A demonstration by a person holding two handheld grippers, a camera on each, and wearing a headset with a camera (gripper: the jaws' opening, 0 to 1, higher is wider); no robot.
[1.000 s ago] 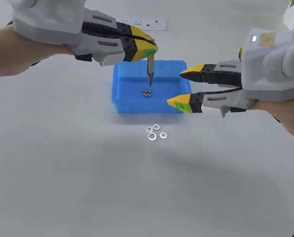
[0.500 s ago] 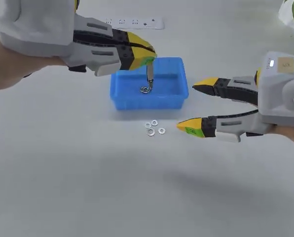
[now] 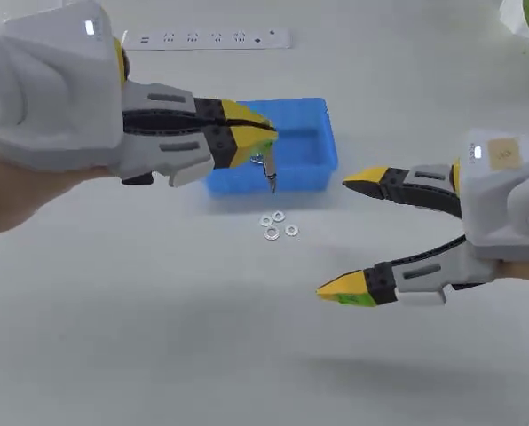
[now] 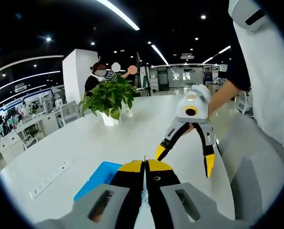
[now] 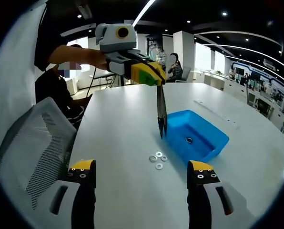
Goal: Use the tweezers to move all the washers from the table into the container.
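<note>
The left gripper [image 3: 263, 142] squeezes thin metal tweezers [image 3: 270, 173], tips down by the blue plastic box [image 3: 304, 146]. Three small silver washers [image 3: 278, 224] lie on the white table [image 3: 158, 311] at the box's 6 o'clock. The right gripper [image 3: 335, 235] has its jaws spread wide.

Container [image 3: 309, 133] at mid worktop [image 3: 158, 311]. One washer [image 5: 188, 140] inside container. Cluster of washers [image 3: 278, 224] on worktop just in front of container, apart from it. Left tongs [image 3: 251, 142] over container's left front part; tweezers [image 3: 270, 176] hang from them, tips down near container's front wall, behind cluster. Right tongs [image 3: 332, 234] right of cluster, well in front of container. Power strip [image 3: 207, 38] behind container, well apart. Plant [image 3: 526, 16] at far right.
</note>
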